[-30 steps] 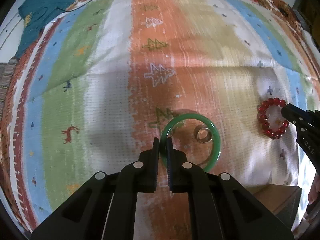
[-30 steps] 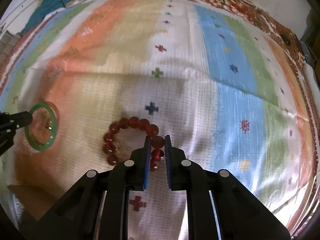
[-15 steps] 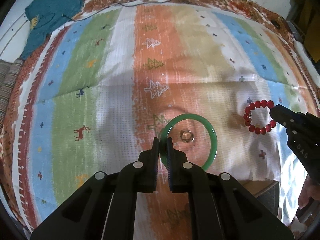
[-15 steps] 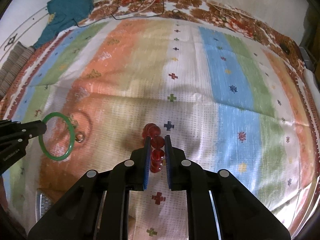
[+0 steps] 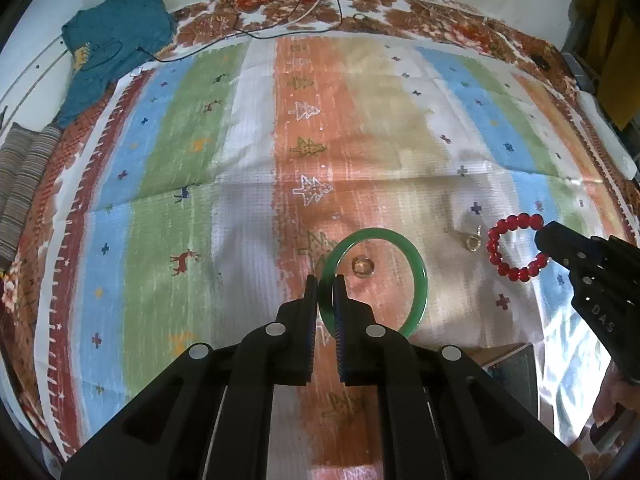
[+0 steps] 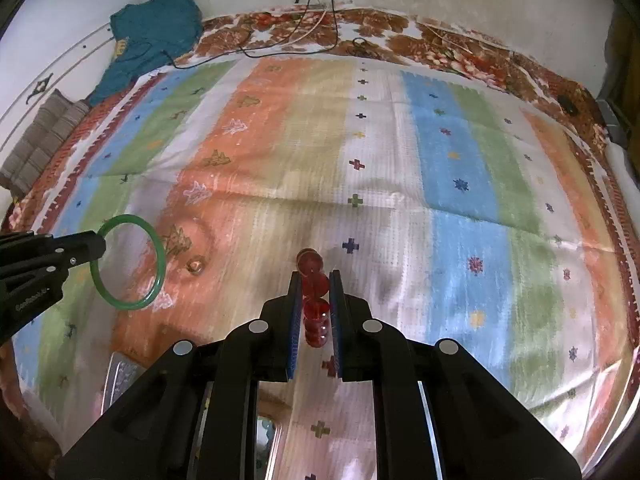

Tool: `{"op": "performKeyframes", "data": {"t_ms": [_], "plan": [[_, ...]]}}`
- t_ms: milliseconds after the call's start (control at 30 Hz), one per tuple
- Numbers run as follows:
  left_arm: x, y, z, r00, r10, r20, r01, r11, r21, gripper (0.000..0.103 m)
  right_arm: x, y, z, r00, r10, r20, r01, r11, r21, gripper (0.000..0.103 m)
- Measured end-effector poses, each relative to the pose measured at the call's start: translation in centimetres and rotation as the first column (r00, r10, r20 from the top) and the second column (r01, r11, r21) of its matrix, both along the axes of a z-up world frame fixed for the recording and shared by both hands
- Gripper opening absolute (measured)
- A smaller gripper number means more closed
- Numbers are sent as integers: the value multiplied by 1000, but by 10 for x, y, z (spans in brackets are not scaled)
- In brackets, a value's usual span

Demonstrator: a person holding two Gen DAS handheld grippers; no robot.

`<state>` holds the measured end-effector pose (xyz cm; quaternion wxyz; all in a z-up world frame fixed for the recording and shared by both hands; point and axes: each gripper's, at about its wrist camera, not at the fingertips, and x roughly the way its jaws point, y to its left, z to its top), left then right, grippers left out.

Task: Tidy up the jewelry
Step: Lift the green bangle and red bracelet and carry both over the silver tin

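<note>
Where right view misses it, gold clasp [image 5: 473,241] beside red bracelet [image 5: 516,247].

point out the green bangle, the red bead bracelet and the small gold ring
green bangle [image 5: 420,280], left wrist view, right side of its band
red bead bracelet [image 5: 494,246], left wrist view, beads on its left arc
small gold ring [image 5: 362,267], left wrist view, its rim, seen through the bangle

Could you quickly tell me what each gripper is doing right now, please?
Left gripper: closed on the green bangle.
Right gripper: closed on the red bead bracelet.
</note>
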<state>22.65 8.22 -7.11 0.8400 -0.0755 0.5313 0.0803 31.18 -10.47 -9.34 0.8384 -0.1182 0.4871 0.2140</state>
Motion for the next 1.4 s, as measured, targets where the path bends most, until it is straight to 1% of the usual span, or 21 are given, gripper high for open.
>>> {"op": "performKeyframes", "data": {"t_ms": [200,533,700,933,1133,1233,1400], "plan": [[-15,-10,14,999,-13,36,13,1000,-4,7,-14,-2,5,1000,4,14,-4,1000,6,14],[-42,-28,40,993,-43,113,43,999,-2,7,-44,2,30,996,43,76,-46,998,45,14],[-51,-34,45,990,-53,129,51,999,13,7,-57,4,39,993,59,101,-64,997,50,14],[-68,-41,55,985,-61,163,63,998,-8,8,-75,1,45,991,63,118,-70,996,60,14],[-85,-48,63,979,-70,193,71,997,-2,8,-92,-3,52,989,65,133,-76,994,83,14],[-91,-49,66,976,-71,205,77,997,-22,8,-98,-5,53,989,70,132,-82,993,88,14],[-103,-51,69,972,-70,223,78,997,-27,8,-109,-9,54,988,71,138,-83,992,90,14]]}}
